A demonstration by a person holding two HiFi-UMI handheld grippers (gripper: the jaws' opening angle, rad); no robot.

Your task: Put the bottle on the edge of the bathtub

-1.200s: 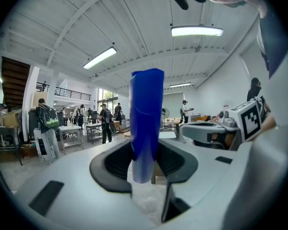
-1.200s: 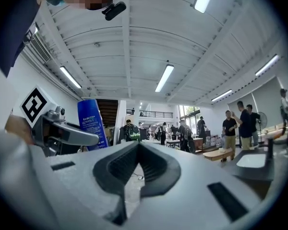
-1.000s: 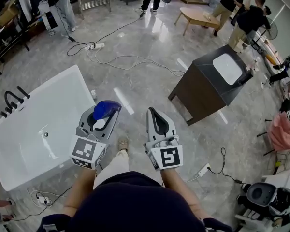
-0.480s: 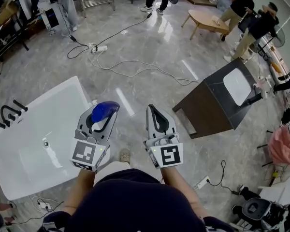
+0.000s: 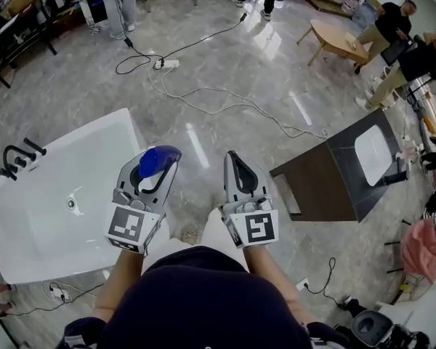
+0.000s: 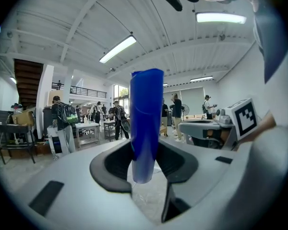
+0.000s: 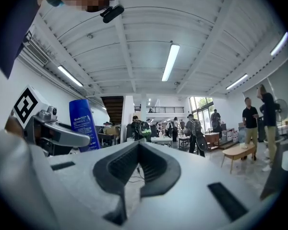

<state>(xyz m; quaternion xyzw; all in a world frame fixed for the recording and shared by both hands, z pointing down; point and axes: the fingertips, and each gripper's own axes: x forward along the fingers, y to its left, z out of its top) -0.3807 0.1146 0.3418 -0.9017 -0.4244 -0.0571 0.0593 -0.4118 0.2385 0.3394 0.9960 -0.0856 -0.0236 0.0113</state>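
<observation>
**Bottle in the left gripper, beside the tub**

My left gripper (image 5: 157, 170) is clamped on the blue bottle (image 6: 146, 119). In its own view the bottle stands upright between the two dark pads, with its lower end poking out below them. From the head view I see its rounded blue end on top, held in the air just at the right-hand rim of the white tub (image 5: 94, 147). The bottle is not resting on the tub. In the right gripper view it shows off to the left, with white print on its side.

My right gripper (image 5: 232, 163) is beside the left one, over the grey floor and apart from the tub. Its jaws are drawn together and there is nothing between them.

The tub lies at the left, with a black tap (image 5: 18, 157) on its far-left edge and a drain (image 5: 71, 203) in its bottom. A dark cabinet (image 5: 327, 187) with a white basin in its top stands to the right, well apart. Cables (image 5: 225, 107) trail across the floor beyond, and people stand at the far end of the room.
</observation>
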